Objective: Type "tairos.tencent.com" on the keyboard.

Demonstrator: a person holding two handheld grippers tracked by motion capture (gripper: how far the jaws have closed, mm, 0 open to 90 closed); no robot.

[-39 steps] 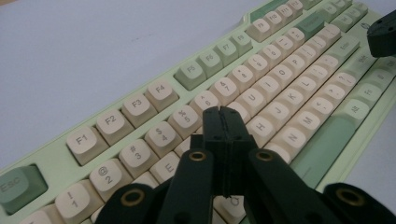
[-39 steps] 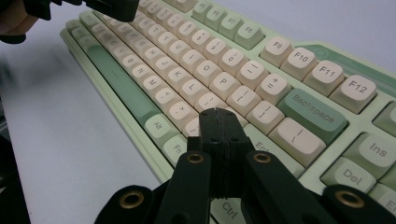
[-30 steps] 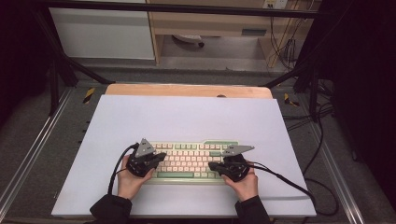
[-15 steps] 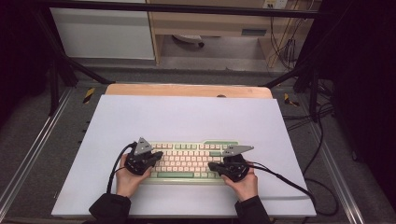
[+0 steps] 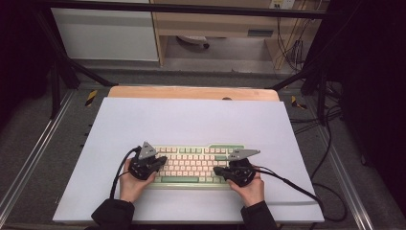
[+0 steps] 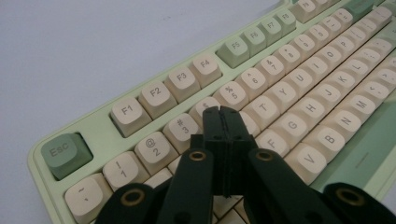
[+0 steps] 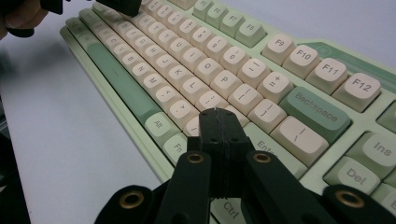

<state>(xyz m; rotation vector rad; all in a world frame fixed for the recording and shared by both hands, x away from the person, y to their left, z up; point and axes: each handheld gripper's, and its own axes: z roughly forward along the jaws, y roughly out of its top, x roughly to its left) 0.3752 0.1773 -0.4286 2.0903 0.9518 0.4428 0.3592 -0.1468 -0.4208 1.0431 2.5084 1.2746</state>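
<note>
Two grippers were typing on the keyboard [image 5: 194,165].
The left gripper [image 6: 220,112] and right gripper [image 7: 218,114] had jaws shut tight, holding nothing; next, push one key down.

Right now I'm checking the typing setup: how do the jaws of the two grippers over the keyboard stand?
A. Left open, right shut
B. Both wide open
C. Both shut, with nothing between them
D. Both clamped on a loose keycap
C: in each gripper's own view the two black jaws meet flat with nothing between them, the left gripper over the keyboard near the number row, the right gripper near the Enter key.
</note>
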